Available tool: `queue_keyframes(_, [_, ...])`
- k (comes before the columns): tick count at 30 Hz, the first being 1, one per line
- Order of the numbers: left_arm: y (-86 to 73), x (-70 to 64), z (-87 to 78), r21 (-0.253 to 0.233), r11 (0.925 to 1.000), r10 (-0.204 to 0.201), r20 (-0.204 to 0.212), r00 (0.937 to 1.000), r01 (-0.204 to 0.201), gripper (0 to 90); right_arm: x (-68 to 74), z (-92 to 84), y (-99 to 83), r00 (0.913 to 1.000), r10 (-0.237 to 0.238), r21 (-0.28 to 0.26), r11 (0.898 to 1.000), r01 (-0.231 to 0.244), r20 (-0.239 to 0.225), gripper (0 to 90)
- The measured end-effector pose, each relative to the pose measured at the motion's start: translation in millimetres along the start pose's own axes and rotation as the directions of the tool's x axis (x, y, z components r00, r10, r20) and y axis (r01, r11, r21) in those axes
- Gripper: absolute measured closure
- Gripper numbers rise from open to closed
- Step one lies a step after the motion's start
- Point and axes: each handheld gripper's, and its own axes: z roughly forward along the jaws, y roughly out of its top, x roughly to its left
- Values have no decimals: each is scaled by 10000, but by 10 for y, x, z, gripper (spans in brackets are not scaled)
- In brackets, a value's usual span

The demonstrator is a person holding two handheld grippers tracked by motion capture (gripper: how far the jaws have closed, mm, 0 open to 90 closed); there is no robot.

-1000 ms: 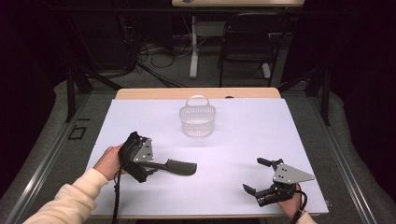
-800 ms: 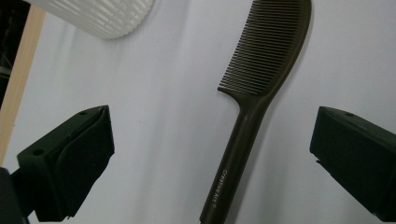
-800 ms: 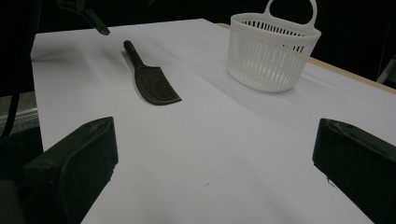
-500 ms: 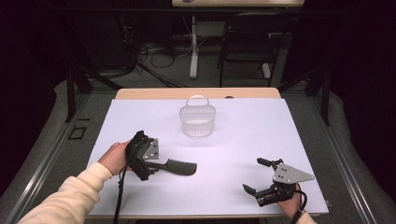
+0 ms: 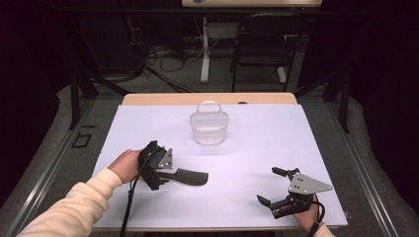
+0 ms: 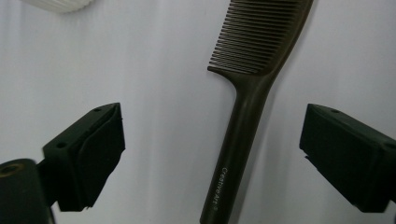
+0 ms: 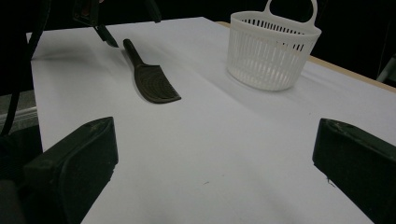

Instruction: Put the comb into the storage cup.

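A dark comb (image 5: 188, 176) is lying flat on the white table (image 5: 257, 148), left of centre and in front of the white basket (image 5: 209, 127), which is standing upright near the far edge, well apart from the comb. The left gripper (image 5: 157, 174) is straddling the comb's handle; in the left gripper view the handle (image 6: 236, 154) is running between the two jaws, which are standing wide on either side of it without touching, having just been closing slightly. The right gripper (image 5: 277, 190) is resting near the table's front right corner, well apart from the comb, with its jaws standing wide and nothing between them.
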Motion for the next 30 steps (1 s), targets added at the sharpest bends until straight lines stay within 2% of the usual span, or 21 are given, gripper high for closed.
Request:
queue_keyframes(4, [21,1,25,176,9997,168,195,9997,-171,164,0,2,-1,10000,-2,18,10000,2,1,0])
queue_keyframes(6, [26,-2,32,184,9997,185,247,9995,-189,232,1,2,-1,10000,-1,37,10000,1,2,0])
queue_keyframes(9, [53,-3,63,366,9985,377,550,9978,-398,294,3,3,-2,10000,22,57,10000,-22,-7,0])
queue_keyframes(13, [67,-1,95,468,9978,423,855,9954,-464,385,0,6,-3,10000,-36,54,10000,36,8,0])
queue_keyframes(15, [91,6,121,648,9956,592,1161,9915,-670,437,-1,7,-3,10000,-34,64,10000,34,11,0])
queue_keyframes(17, [104,8,147,687,9954,561,1435,9881,-665,485,-1,10,-5,10000,-13,65,10000,13,11,0])
queue_keyframes(18, [104,8,147,687,9954,561,1435,9881,-665,510,0,11,-5,10000,-7,73,10000,7,7,0])
queue_keyframes(20, [129,23,184,782,9935,675,1801,9813,-827,556,2,12,-5,10000,1,86,10000,-1,2,0])
queue_keyframes(22, [138,24,193,867,9922,727,1844,9802,-899,572,2,12,-5,10000,-1,86,10000,1,8,0])
queue_keyframes(23, [148,33,220,891,9908,824,1988,9766,-1018,601,2,10,-5,10000,-2,84,10000,2,3,0])
queue_keyframes(24, [148,33,220,891,9908,824,1988,9766,-1018,611,1,9,-5,10000,-19,76,10000,18,10,0])
queue_keyframes(26, [162,49,242,970,9894,851,2167,9725,-1082,625,-3,8,-6,10000,-37,76,10000,37,14,0])
queue_keyframes(28, [169,59,255,997,9883,922,2155,9721,-1159,646,-1,10,-7,10000,-7,98,10000,6,6,0])
queue_keyframes(29, [171,67,260,1021,9876,928,2313,9684,-1190,654,0,11,-7,10000,-6,86,10000,6,-2,0])
queue_keyframes(30, [171,67,260,1021,9876,928,2313,9684,-1190,659,0,11,-7,10000,-6,86,10000,6,-2,0])
